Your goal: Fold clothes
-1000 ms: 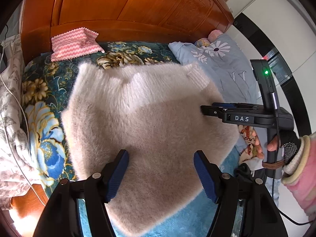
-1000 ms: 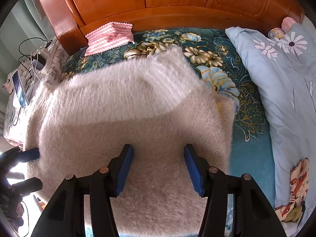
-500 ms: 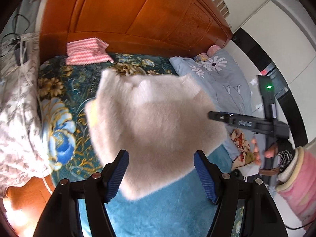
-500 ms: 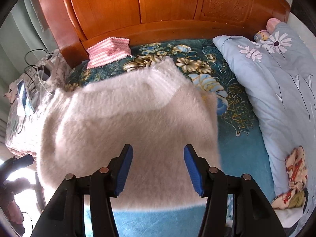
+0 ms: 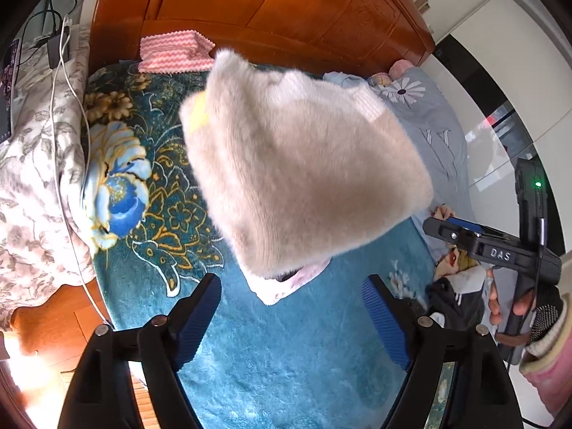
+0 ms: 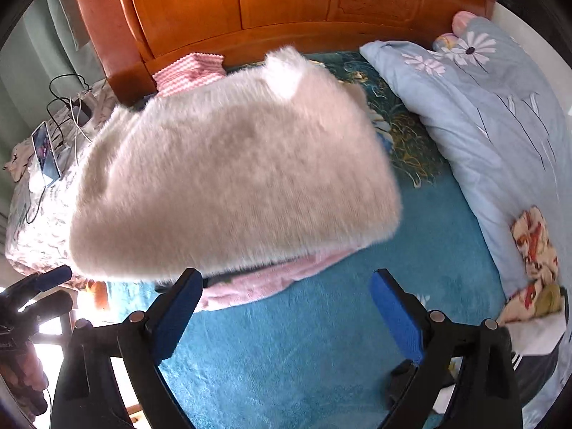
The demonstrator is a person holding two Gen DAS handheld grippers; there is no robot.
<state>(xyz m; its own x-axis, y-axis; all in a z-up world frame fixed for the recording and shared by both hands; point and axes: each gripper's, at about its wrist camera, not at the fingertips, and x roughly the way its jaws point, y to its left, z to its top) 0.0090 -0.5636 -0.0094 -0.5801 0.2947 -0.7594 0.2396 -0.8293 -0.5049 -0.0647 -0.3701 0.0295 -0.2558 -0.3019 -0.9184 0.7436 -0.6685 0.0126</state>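
Observation:
A folded cream fluffy sweater (image 5: 304, 175) lies on the teal floral bedspread (image 5: 286, 350); it also shows in the right wrist view (image 6: 236, 186). A pink garment (image 6: 271, 279) peeks out under its near edge, also in the left wrist view (image 5: 289, 282). My left gripper (image 5: 291, 318) is open and empty, a little back from the sweater's near edge. My right gripper (image 6: 286, 314) is open and empty, just short of the pink edge. The right gripper also shows at the right of the left wrist view (image 5: 464, 228).
A wooden headboard (image 6: 286, 7) stands at the back with a pink zigzag cloth (image 5: 171, 50) before it. A blue flowered quilt (image 6: 493, 114) lies on the right. A floral cover with cables and a phone (image 6: 44, 150) lies on the left. Printed clothes (image 6: 532, 250) lie near the right.
Both grippers have pulled back from the sweater toward the near bed edge. The sweater now looks smaller and farther, and the pink garment under it has come into view.

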